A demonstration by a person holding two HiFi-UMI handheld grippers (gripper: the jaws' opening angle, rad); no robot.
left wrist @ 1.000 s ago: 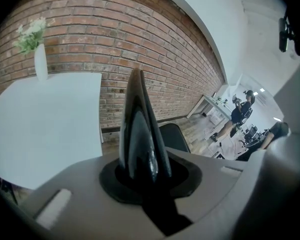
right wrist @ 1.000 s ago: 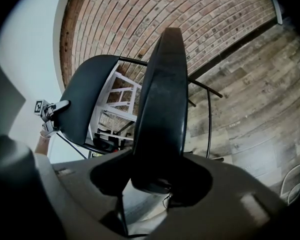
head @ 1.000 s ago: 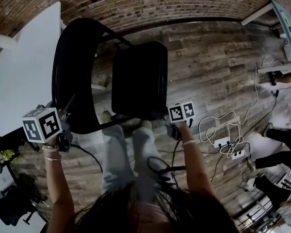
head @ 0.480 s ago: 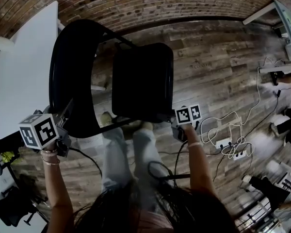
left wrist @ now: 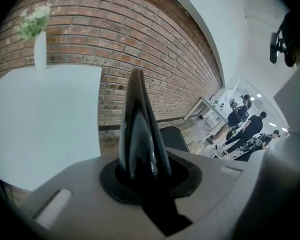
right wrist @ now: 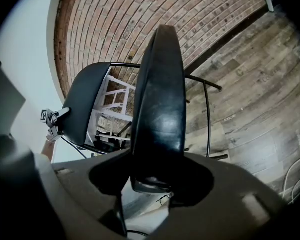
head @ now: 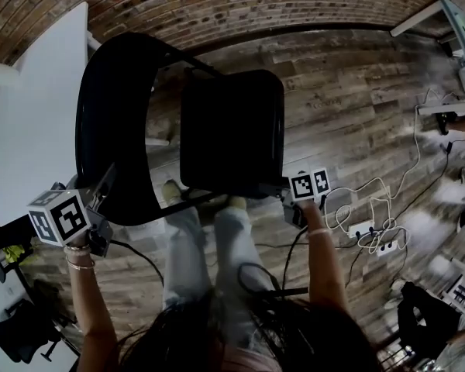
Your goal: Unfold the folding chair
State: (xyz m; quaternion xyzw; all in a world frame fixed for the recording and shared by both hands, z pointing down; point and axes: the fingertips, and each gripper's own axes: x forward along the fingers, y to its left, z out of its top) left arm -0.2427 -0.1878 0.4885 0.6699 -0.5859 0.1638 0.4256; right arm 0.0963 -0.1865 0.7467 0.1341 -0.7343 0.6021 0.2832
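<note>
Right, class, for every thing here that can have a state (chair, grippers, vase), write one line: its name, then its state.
Black metal folding chair, unfolded: padded seat swung down away from curved backrest.
Left gripper, shut on the backrest's edge.
Right gripper, shut on the seat's front edge.
White vase of flowers, upright on the white table.

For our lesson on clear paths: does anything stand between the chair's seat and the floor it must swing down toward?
Nothing visible does. Bare floor lies past the seat; the cables lie off to its right, the white table beside the backrest, and the person's shoes at the seat's near edge.
</note>
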